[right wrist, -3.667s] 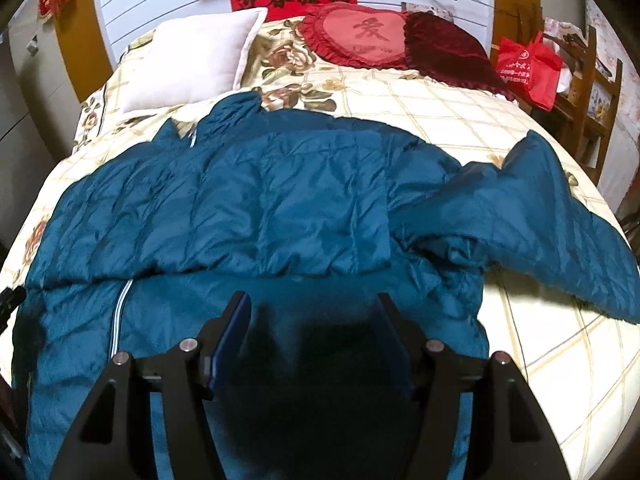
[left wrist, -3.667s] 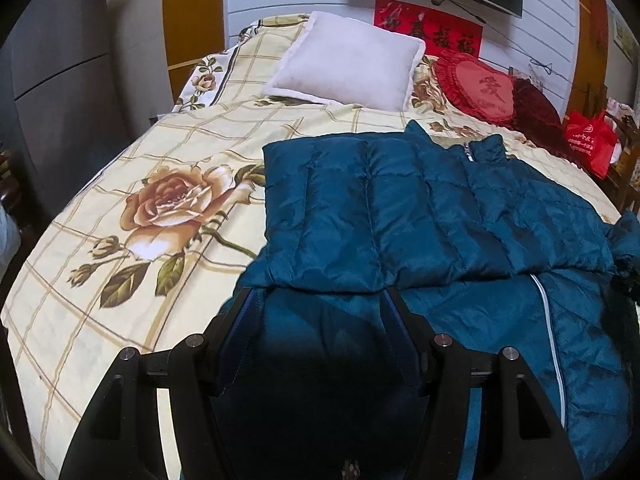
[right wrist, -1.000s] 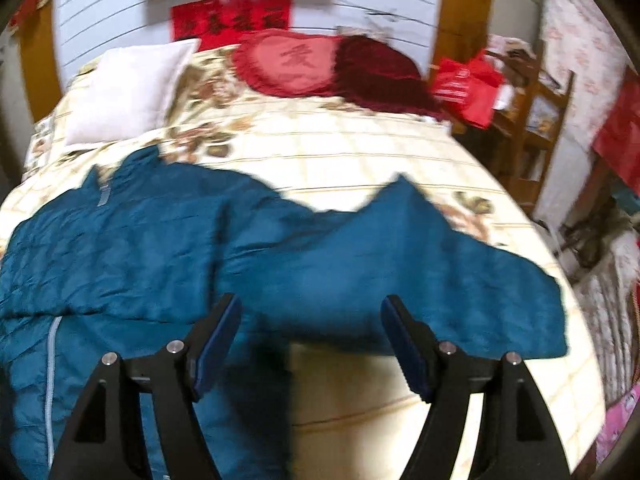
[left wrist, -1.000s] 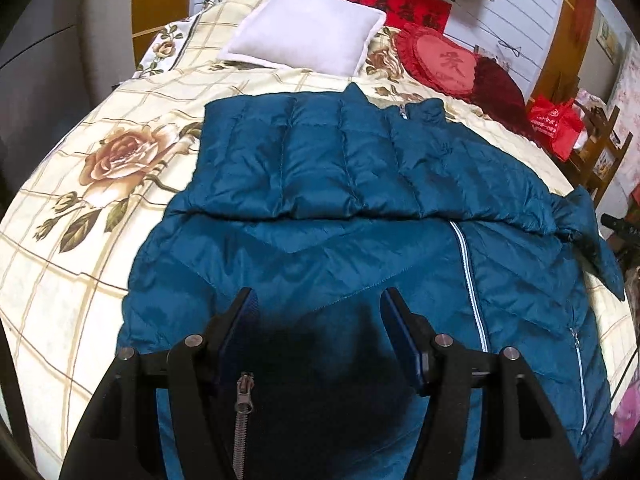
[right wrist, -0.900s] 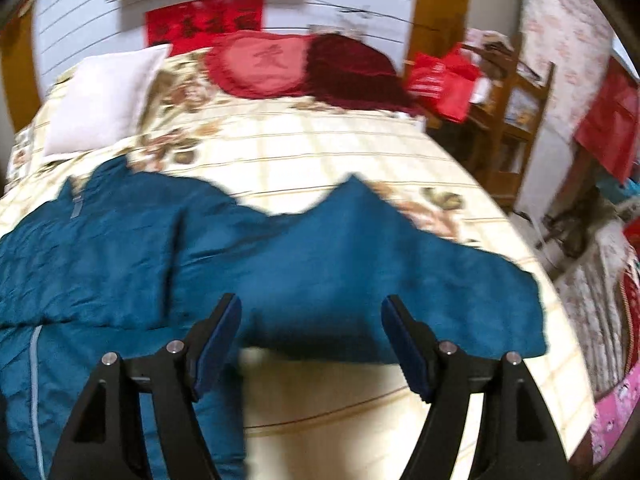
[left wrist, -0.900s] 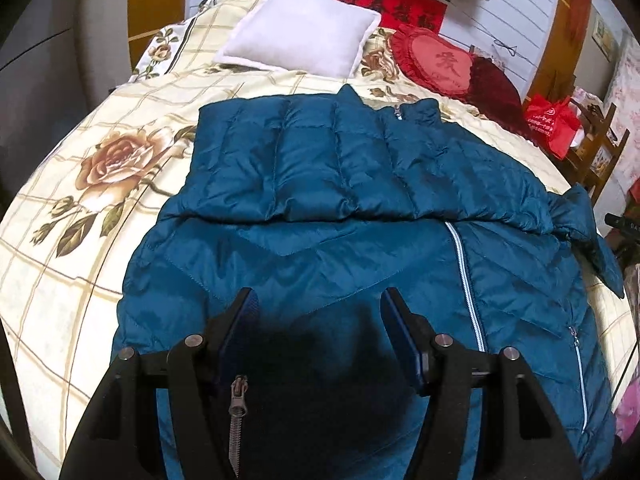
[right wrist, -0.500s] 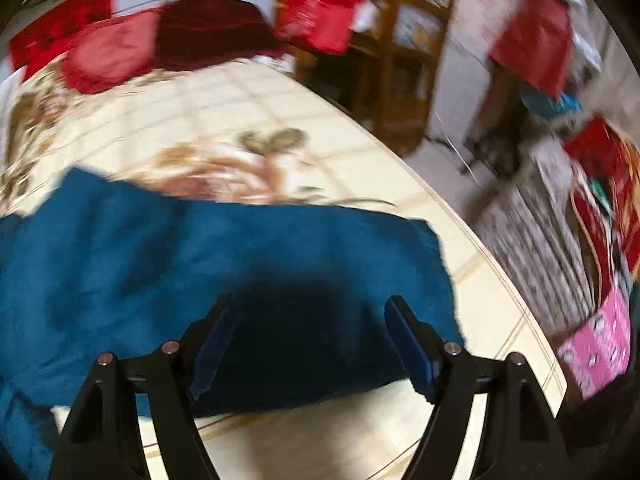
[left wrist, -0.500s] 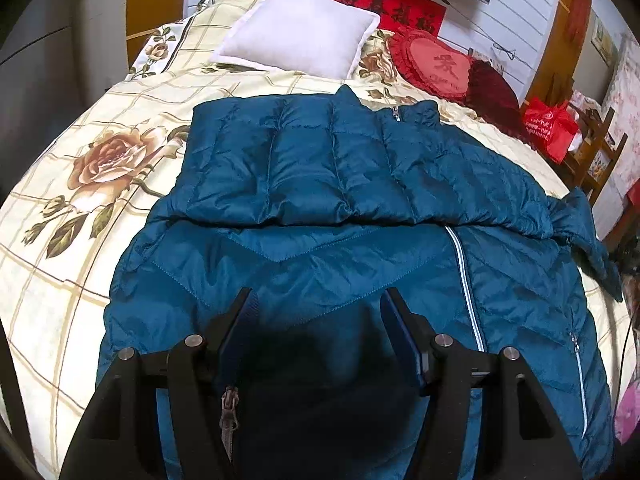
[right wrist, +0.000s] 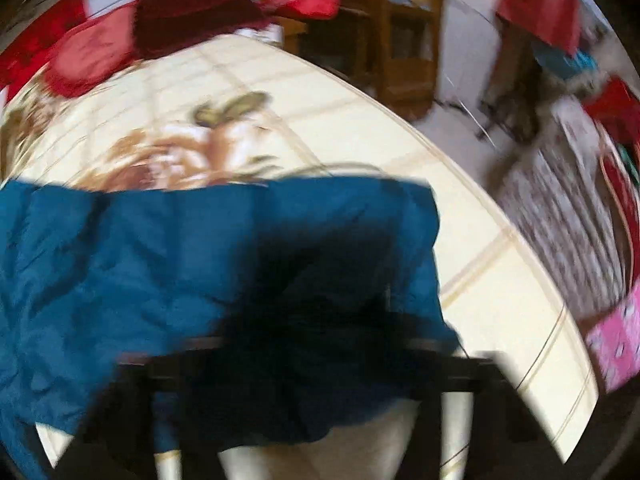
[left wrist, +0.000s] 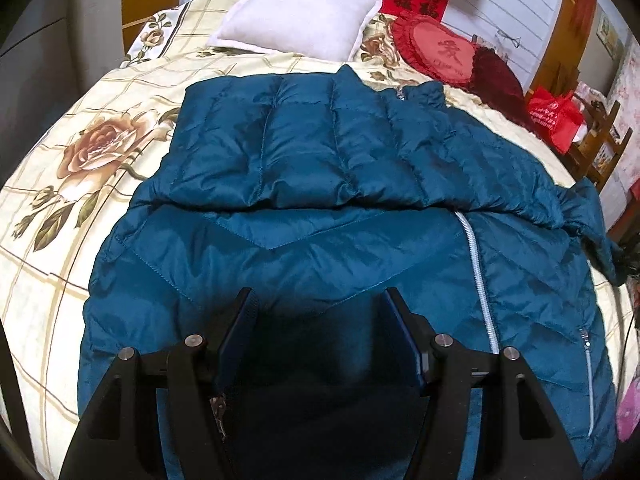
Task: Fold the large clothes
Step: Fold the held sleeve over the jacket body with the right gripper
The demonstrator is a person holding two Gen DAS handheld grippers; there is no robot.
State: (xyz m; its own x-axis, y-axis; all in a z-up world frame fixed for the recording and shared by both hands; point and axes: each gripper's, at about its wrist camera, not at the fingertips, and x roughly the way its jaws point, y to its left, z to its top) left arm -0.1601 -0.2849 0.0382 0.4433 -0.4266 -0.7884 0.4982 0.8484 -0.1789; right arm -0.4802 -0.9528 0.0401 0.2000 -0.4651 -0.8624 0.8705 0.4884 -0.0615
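A large teal puffer jacket lies on the bed with its zipper up and its left sleeve folded across the chest. My left gripper hovers open over the jacket's lower part, with nothing between its fingers. The right wrist view is blurred. There the other sleeve stretches out flat across the bedspread. My right gripper is at the cuff end, its jaws closing, and the fabric bunches between them.
The floral checked bedspread covers the bed. A white pillow and red cushions lie at the head. Past the right edge are a wooden chair, red bags and a pink box.
My right gripper swung right along the outstretched sleeve to its cuff, dropped lower, and its open jaws came together on the fabric. The left gripper stayed open over the jacket.
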